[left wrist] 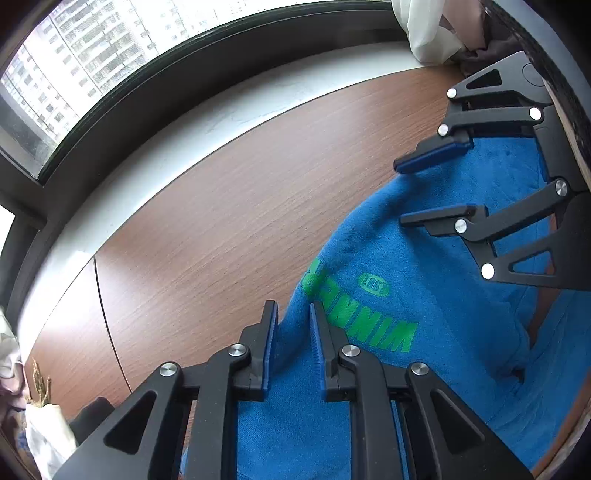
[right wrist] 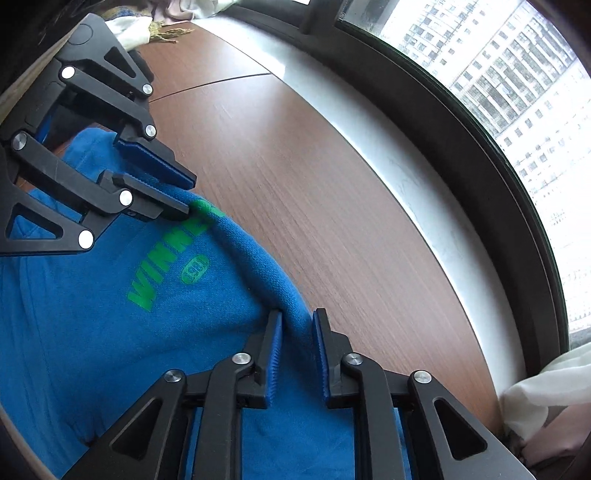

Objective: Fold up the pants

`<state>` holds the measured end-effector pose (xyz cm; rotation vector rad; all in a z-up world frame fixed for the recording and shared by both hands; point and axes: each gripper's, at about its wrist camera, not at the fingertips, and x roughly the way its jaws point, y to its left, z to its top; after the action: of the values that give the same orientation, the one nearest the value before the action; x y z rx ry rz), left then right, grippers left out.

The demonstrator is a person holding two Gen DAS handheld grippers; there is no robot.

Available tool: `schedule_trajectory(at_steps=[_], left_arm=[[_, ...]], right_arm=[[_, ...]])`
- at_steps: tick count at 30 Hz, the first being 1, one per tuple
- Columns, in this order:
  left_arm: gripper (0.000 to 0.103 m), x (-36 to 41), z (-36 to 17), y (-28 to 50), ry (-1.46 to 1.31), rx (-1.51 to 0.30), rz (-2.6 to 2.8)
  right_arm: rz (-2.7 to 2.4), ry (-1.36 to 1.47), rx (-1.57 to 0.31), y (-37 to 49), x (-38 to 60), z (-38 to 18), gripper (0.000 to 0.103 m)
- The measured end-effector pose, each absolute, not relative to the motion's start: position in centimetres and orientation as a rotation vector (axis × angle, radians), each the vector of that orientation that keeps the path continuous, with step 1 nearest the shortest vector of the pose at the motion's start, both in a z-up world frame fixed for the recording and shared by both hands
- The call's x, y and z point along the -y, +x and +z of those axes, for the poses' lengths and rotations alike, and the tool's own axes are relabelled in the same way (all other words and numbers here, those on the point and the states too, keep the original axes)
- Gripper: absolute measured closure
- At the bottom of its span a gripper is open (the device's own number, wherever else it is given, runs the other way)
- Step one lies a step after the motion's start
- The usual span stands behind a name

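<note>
The blue fleece pants lie on the near part of the wood-grain surface, with a raised folded edge running along the side that faces the window and green lettering printed just behind that edge. The left tool stands over the left end of that edge with its jaws a little apart; the fleece ridge runs up between the blue pads, and the pads do not visibly press on it. The right tool straddles the same ridge further to the right, jaws likewise slightly parted, the fold passing through the gap with cloth close to both pads but no clear pinch. Each tool shows in the other's view: the right tool appears at the upper right of the left wrist view, the left tool at the upper left of the right wrist view, its tips at the cloth edge beside the lettering. Beyond the pants the surface is bare wood up to a pale window sill and a dark window frame, with high-rise blocks outside. At the far left end lie a white bundle with dried stalks; at the right end, crumpled white and pink cloth rests by the sill, well apart from the pants.
</note>
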<state>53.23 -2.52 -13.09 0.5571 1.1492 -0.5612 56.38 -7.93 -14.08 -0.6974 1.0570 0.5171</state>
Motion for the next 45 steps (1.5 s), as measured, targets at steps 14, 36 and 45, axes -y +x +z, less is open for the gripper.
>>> schedule_trajectory(at_steps=[14,36,45], left_arm=[[0.058,-4.1,-10.0,49.9,0.364,-1.181,-0.523],[0.059,-7.8,-11.7,47.5,0.333,-1.188,-0.438],[0.046,-6.6,-4.4,41.6,0.298,-0.974,-0.468]], right_arm=[[0.430,-0.387,-1.090,52.8,10.5,-8.5,0.060],[0.458,-0.363,-1.181,48.8,5.4,-14.4,0.059],[0.334,-0.228,-1.003,42.1,8.0,-7.1,0.059]])
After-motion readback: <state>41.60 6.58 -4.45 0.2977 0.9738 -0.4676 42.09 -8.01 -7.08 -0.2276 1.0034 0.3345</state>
